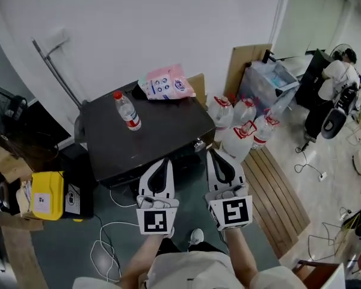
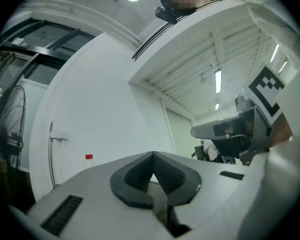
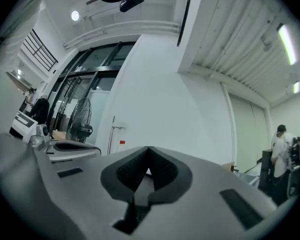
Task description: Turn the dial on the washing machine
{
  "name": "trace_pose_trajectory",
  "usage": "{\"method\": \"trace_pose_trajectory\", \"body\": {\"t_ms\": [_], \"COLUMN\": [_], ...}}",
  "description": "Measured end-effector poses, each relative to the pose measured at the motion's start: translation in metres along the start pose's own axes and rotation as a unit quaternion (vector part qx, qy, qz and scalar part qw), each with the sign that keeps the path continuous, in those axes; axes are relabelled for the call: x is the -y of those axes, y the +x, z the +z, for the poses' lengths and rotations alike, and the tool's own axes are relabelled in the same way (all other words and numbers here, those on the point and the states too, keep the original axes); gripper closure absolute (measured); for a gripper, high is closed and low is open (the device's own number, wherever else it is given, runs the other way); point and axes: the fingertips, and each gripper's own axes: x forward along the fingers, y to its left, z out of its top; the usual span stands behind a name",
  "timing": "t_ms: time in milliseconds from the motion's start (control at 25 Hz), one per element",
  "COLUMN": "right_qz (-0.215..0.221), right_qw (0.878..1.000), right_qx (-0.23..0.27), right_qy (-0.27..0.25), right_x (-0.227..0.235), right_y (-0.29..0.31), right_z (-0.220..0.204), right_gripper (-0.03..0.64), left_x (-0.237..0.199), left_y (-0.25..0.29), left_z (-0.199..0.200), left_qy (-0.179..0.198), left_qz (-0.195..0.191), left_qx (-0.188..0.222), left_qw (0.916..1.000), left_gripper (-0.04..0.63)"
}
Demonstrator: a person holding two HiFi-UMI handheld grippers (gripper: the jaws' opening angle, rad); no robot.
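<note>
- The washing machine (image 1: 144,134) sits low and dark against the white wall, below and ahead of me. A small knob (image 1: 198,144) at its near right corner may be the dial, but it is too small to be sure.
- A bottle (image 1: 127,111) and a pink packet (image 1: 166,84) rest on its lid.
- My left gripper (image 1: 164,161) and right gripper (image 1: 216,153) hover level over its front edge, touching nothing. I judge this fits either reaching for the dial or being done with it.
- Both pairs of fingers are pressed together, pinching nothing.
</note>
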Motion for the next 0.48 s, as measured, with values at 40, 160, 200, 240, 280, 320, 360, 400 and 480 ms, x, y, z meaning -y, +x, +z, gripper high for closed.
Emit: {"method": "trace_pose_trajectory", "body": {"t_ms": [40,160,200,240,280,320,360,400,480], "right_qz": [0.001,0.007,0.007,0.008,0.009,0.012,0.014,0.015,0.014], "right_qw": [1.000,1.000,1.000,1.000,1.000,1.000,0.999,0.999,0.999], "right_qx": [0.003,0.013,0.013,0.010,0.003,-0.002,-0.003,-0.001,-0.003], "right_qy": [0.000,-0.009,-0.014,-0.018,-0.021,-0.025,-0.031,-0.038,-0.048], "right_x": [-0.002,-0.010,-0.012,-0.016,-0.020,-0.024,-0.027,-0.030,-0.035], "right_y": [-0.007,-0.025,-0.030,-0.036,-0.042,-0.048,-0.052,-0.056,-0.064], "right_z": [0.003,0.008,0.007,0.005,0.001,-0.005,-0.010,-0.015,-0.028], "right_gripper": [0.612,0.612,0.612,0.612,0.612,0.612,0.612,0.612,0.612], "left_x": [0.001,0.003,0.004,0.006,0.007,0.009,0.009,0.009,0.011], "left_y": [-0.006,-0.018,-0.022,-0.026,-0.030,-0.034,-0.037,-0.039,-0.044], "left_z": [0.001,0.008,0.010,0.011,0.011,0.010,0.008,0.007,0.005], "left_qy": [0.002,0.006,0.004,0.001,-0.003,-0.006,-0.008,-0.010,-0.011], "left_qz": [0.002,0.015,0.019,0.024,0.029,0.034,0.038,0.043,0.050], "left_qx": [-0.008,-0.001,0.005,0.013,0.017,0.018,0.018,0.020,0.024], "left_qw": [1.0000,0.9999,0.9998,0.9996,0.9994,0.9993,0.9991,0.9988,0.9984], "left_gripper": [0.597,0.597,0.597,0.597,0.597,0.597,0.597,0.597,0.597]}}
